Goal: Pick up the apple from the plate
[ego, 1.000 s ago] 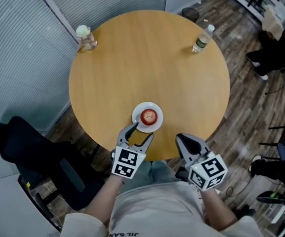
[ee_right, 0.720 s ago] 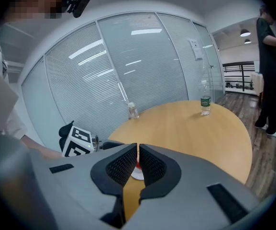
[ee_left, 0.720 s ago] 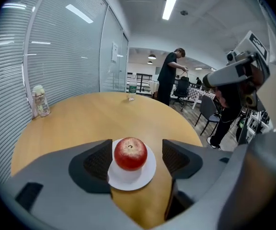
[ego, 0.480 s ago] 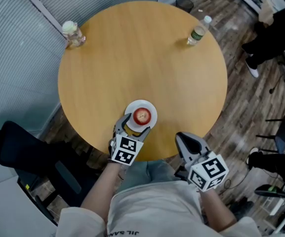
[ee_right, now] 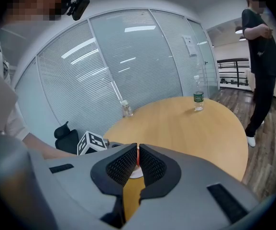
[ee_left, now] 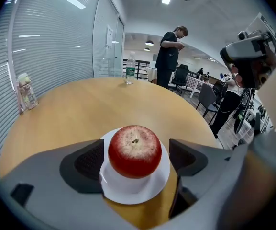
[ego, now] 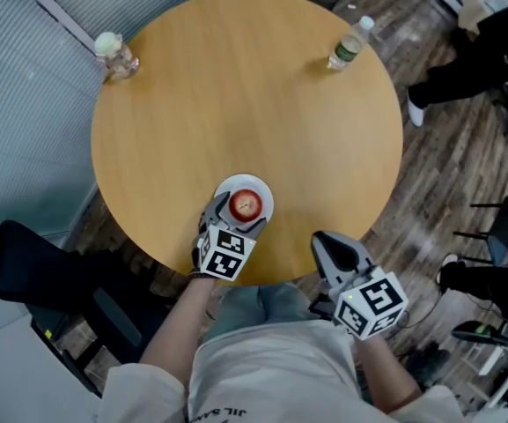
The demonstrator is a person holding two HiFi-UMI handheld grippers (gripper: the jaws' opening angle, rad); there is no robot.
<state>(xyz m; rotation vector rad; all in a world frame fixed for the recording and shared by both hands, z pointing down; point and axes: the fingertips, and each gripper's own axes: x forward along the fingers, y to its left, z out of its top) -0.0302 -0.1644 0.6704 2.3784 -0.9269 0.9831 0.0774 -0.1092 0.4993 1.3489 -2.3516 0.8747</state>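
Note:
A red apple (ego: 246, 204) (ee_left: 135, 150) sits on a small white plate (ego: 225, 187) (ee_left: 133, 191) near the front edge of the round wooden table (ego: 245, 95). My left gripper (ego: 236, 213) (ee_left: 137, 157) is low over the plate. Its jaws have just been opening and stand wide, one on each side of the apple. A thin gap shows between each pad (ee_left: 87, 160) and the fruit. My right gripper (ego: 328, 243) (ee_right: 138, 159) is shut with nothing in it, just off the table's front edge, right of the plate.
A plastic bottle (ego: 345, 47) (ee_left: 130, 71) stands at the table's far right edge and a small jar (ego: 113, 53) (ee_left: 27, 91) at its far left. A black chair (ego: 25, 271) is at the left. A person (ee_left: 169, 56) (ee_right: 259, 56) stands beyond the table.
My left gripper has moved forward and down onto the plate, its jaws spreading until they flank the apple. The right gripper has hardly moved.

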